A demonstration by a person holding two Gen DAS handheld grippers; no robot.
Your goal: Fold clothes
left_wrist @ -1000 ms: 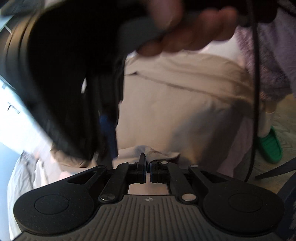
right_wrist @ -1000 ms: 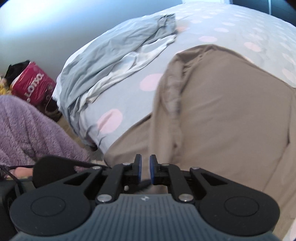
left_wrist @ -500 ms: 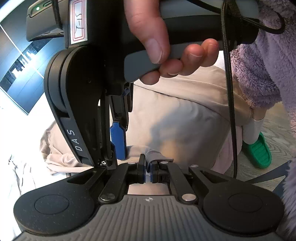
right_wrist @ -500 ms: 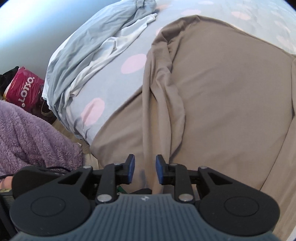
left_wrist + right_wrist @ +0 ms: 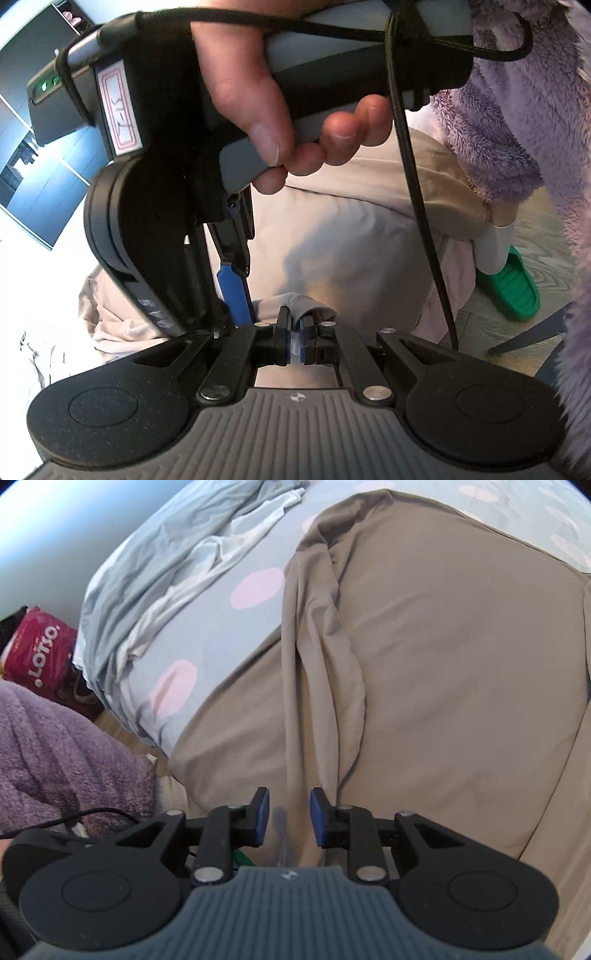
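1. My left gripper [image 5: 294, 334]: jaws clamped on a pinch of the beige garment [image 5: 354, 236].
2. My right gripper [image 5: 289, 821]: jaws have just been closing, a gap left; pads astride a fold of that garment, not pressing it.
3. Beige garment: spread over the dotted bedsheet [image 5: 207, 627], near edge hanging off the bed.
4. Grey-blue cloth [image 5: 177, 554]: crumpled, beyond the garment.
5. My right hand [image 5: 291, 110]: gripping its handle.

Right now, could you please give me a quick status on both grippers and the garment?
Left gripper shut on beige garment edge. Right gripper jaws just closing, fabric between, not pinched. Nothing in the way.
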